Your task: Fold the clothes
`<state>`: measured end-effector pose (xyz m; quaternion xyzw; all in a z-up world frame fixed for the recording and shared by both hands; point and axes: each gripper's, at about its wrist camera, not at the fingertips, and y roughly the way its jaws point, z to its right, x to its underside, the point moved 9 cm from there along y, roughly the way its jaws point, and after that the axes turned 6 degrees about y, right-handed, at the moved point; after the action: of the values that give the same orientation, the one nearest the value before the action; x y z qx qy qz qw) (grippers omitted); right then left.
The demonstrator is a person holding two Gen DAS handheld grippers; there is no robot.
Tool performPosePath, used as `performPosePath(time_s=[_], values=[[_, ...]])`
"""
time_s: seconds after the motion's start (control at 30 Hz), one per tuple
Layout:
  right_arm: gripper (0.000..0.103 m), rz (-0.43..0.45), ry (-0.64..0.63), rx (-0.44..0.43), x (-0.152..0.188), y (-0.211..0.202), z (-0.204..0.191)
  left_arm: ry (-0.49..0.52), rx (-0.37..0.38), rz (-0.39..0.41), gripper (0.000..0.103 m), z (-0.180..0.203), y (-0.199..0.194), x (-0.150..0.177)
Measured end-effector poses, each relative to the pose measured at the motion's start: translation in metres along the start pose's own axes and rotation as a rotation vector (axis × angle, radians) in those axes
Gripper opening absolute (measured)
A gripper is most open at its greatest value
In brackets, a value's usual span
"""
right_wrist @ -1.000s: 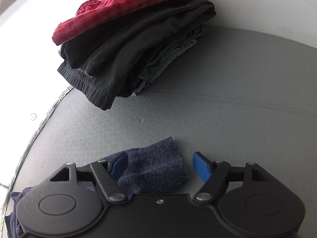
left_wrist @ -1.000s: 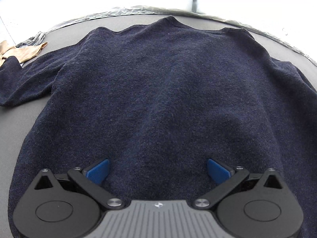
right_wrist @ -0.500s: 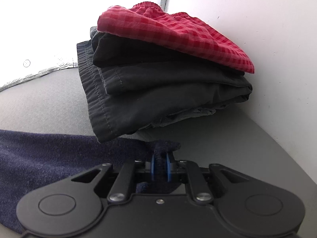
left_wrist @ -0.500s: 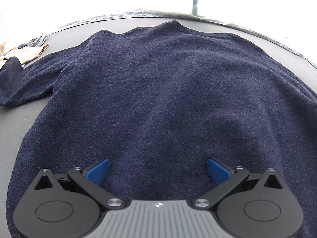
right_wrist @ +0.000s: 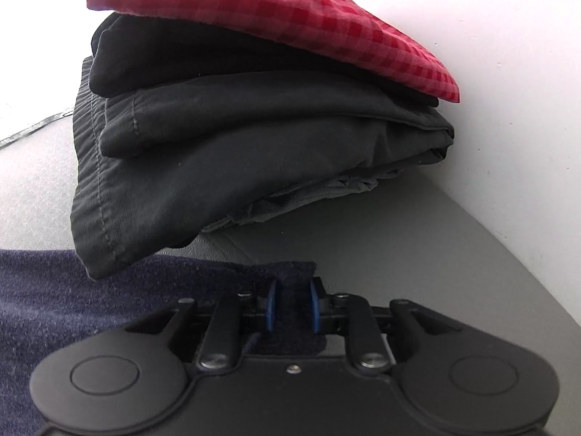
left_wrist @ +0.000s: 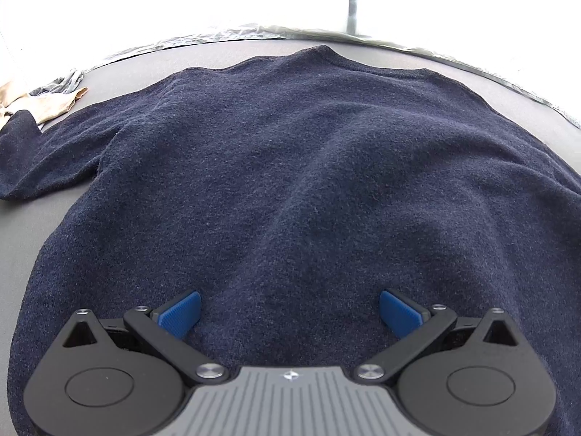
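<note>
The sweater's right sleeve runs off frame, perhaps toward the folded stack.

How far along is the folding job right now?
Done: a folded stack sits by the wall. In hand: the right gripper, jaws opening, has the navy sweater sleeve end between them. Left: the sweater lies flat, unfolded; the left gripper is open above it.

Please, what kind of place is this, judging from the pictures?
Probably a laundry-folding spot at home, on a grey padded surface beside a white wall. A navy sweater lies spread flat, and a stack of folded clothes with a red checked garment on top stands nearby.
</note>
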<state>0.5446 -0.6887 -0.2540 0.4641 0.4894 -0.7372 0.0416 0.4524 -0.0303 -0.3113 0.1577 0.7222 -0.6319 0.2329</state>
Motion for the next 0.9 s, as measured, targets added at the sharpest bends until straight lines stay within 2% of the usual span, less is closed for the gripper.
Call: performPosePath(time_s=[0.03, 0.07, 0.13, 0.27, 0.43, 0.57, 0.7, 0.83, 0.9], values=[[0.041, 0.015, 0.011, 0.011, -0.002, -0.008, 0.002, 0.001, 0.003, -0.002, 0.103, -0.001, 0.000, 0.000], [0.048, 0.037, 0.029, 0.023, -0.002, -0.017, 0.004, 0.005, 0.007, -0.006, 0.103, -0.002, -0.001, 0.000], [0.053, 0.038, 0.080, 0.006, 0.003, -0.034, 0.007, 0.010, 0.000, -0.011, 0.103, -0.006, -0.006, 0.002], [0.057, -0.032, 0.160, -0.133, 0.041, -0.079, -0.005, -0.015, -0.078, 0.035, 0.103, -0.034, -0.031, 0.012], [0.058, -0.144, 0.111, -0.317, 0.107, -0.131, -0.056, -0.130, -0.167, 0.072, 0.103, -0.090, -0.066, 0.035], [0.058, -0.205, 0.069, -0.432, 0.145, -0.173, -0.098, -0.078, -0.287, 0.073, 0.103, -0.124, -0.082, 0.056], [0.058, -0.289, 0.054, -0.614, 0.173, -0.223, -0.138, -0.109, -0.263, 0.033, 0.103, -0.147, -0.081, 0.075], [0.058, -0.344, 0.049, -0.760, 0.195, -0.266, -0.157, -0.175, -0.174, -0.019, 0.103, -0.156, -0.074, 0.092], [0.059, -0.364, 0.024, -0.789, 0.207, -0.281, -0.161, -0.190, -0.111, -0.038, 0.095, -0.152, -0.070, 0.100]])
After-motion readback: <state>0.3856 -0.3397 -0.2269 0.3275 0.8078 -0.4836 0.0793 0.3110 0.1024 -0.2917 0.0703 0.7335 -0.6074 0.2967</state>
